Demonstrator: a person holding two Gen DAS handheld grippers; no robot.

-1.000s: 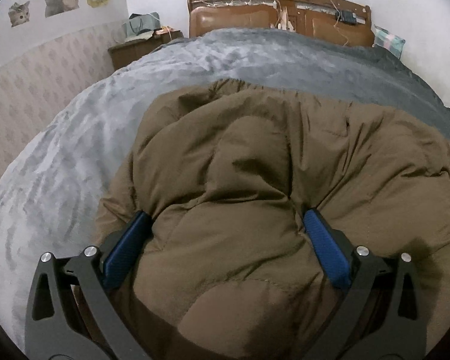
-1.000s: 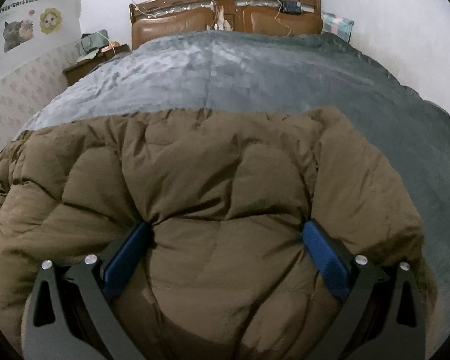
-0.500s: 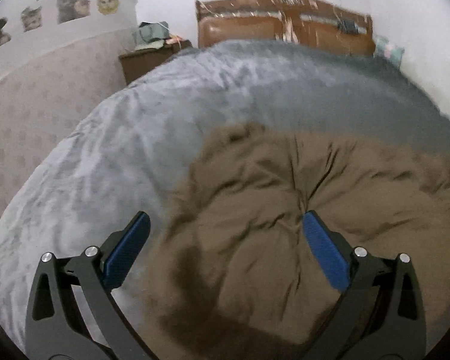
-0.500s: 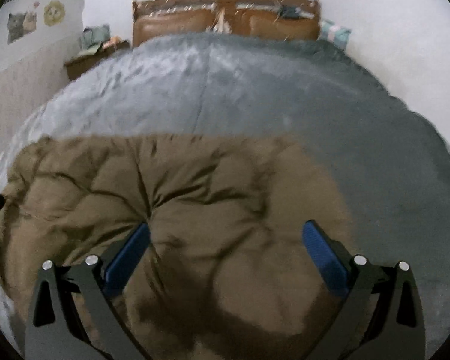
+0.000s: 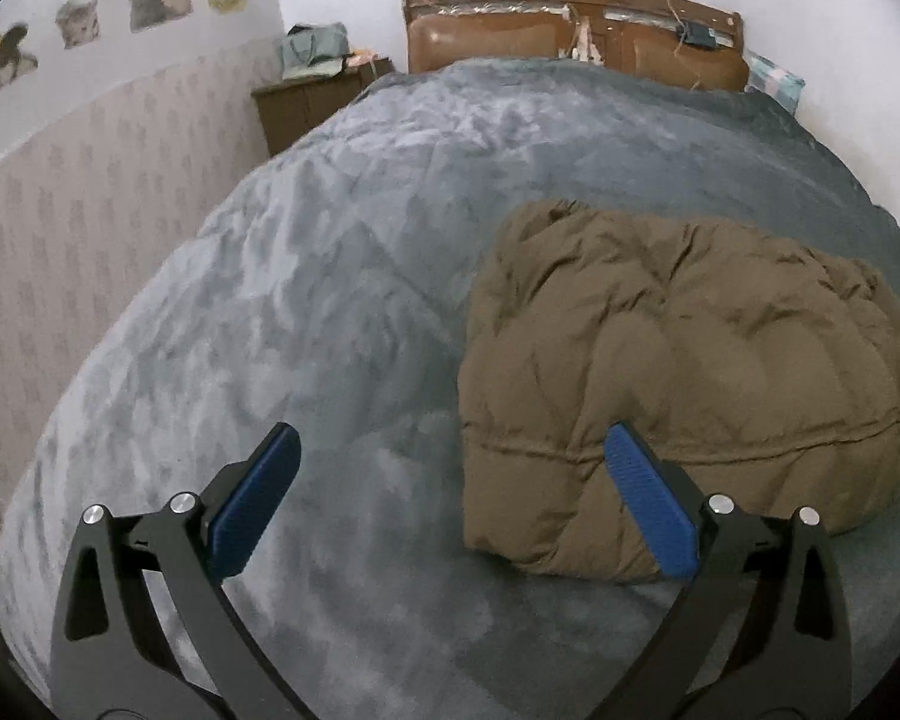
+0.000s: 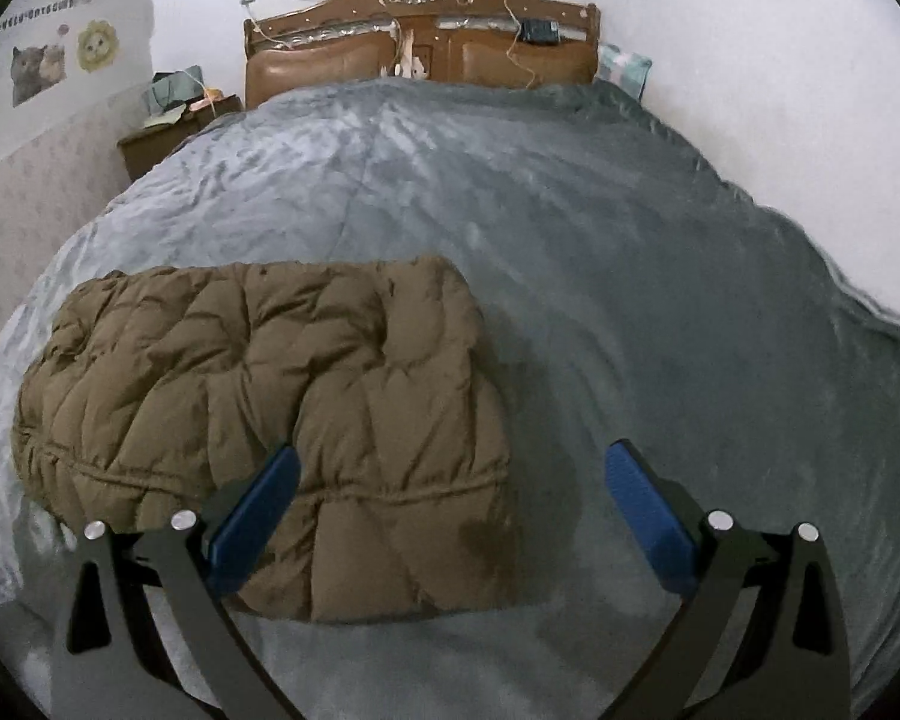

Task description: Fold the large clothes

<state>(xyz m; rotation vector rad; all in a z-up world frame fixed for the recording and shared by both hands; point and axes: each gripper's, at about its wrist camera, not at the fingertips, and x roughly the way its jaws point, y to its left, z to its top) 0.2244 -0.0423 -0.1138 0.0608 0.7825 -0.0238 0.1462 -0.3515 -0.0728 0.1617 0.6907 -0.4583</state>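
A brown quilted puffer jacket (image 5: pixel 678 372) lies folded into a thick rectangular bundle on the grey bedspread (image 5: pixel 330 300). It also shows in the right wrist view (image 6: pixel 270 396), left of centre. My left gripper (image 5: pixel 450 498) is open and empty, raised above the bed at the jacket's near left corner. My right gripper (image 6: pixel 450 510) is open and empty, raised above the jacket's near right corner. Neither gripper touches the jacket.
A wooden headboard (image 6: pixel 420 48) stands at the far end of the bed. A wooden nightstand (image 5: pixel 312 102) with clutter sits at the far left by the wallpapered wall. A pillow (image 6: pixel 624 69) lies at the far right. Walls border the bed on both sides.
Both open grippers have pulled up and back from the jacket, where they pressed into it a second ago. The folded jacket now lies free on the bed.
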